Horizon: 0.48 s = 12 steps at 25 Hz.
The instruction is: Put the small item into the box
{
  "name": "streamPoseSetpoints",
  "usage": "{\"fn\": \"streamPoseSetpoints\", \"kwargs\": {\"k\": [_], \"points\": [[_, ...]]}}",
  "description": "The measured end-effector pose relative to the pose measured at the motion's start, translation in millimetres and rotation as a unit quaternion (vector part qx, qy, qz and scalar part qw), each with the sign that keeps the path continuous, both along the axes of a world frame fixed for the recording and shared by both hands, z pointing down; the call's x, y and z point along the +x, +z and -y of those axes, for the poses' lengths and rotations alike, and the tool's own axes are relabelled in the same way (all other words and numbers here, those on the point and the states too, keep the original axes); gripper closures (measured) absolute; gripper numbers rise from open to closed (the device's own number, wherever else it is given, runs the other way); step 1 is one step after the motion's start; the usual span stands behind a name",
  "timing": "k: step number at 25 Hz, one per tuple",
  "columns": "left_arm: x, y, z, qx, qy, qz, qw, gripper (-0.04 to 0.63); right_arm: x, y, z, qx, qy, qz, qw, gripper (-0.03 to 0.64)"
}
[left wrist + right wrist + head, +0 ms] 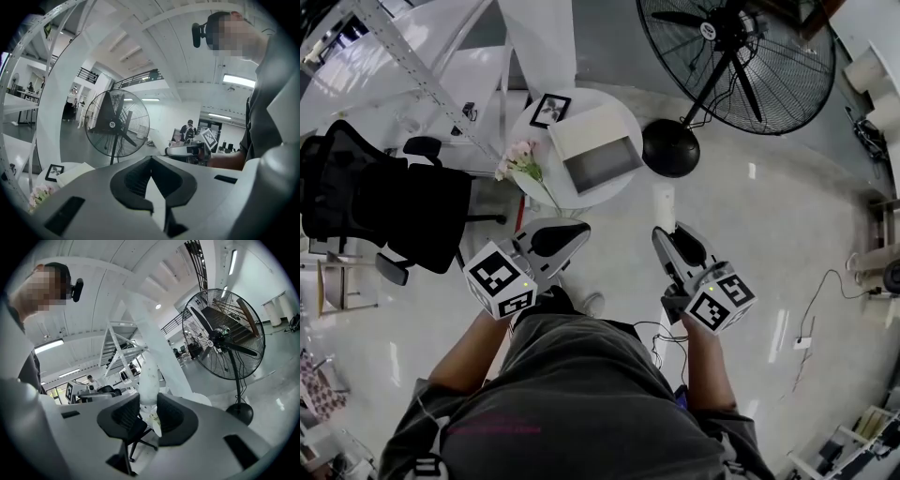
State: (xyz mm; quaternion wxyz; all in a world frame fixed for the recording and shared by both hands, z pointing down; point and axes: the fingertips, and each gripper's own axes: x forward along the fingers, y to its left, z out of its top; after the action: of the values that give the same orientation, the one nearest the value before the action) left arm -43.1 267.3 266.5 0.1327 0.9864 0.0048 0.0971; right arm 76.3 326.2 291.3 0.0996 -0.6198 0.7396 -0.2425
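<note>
Left gripper (579,229) (150,161): it is held level in the person's left hand, short of the table. Its jaws are closed tip to tip, and nothing is seen between the pads.
Right gripper (662,234) (149,405): it is held level in the person's right hand, beside the left gripper and apart from it. Its jaws are clamped at a narrow setting on the small white item.
Small white item (664,206) (149,376): an elongated white piece is gripped by its lower end between the right pads. The rest projects forward past the fingertips, over the floor and short of the table edge.
Box (591,131): it is seen open on the round white table (528,131), with a grey inside and a white flap. It lies ahead of both grippers.
Beside the box: a black-framed photo (550,110) (55,171) and pink flowers (517,157) (40,192) are placed on the same table, toward its left side.
Surroundings: a large black floor fan (736,56) (117,124) (222,333) is stood to the right of the table, and a black office chair (384,202) to its left.
</note>
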Motion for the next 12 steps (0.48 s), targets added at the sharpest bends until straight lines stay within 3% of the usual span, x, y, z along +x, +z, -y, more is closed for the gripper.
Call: {"fn": "streamPoseSetpoints", "kwargs": {"k": [12], "points": [[-2.7, 15.9, 46.3, -0.018, -0.021, 0.001, 0.9996, 0.580, 9.1, 11.2, 40.0, -0.013, 0.003, 0.005, 1.000, 0.495]]}}
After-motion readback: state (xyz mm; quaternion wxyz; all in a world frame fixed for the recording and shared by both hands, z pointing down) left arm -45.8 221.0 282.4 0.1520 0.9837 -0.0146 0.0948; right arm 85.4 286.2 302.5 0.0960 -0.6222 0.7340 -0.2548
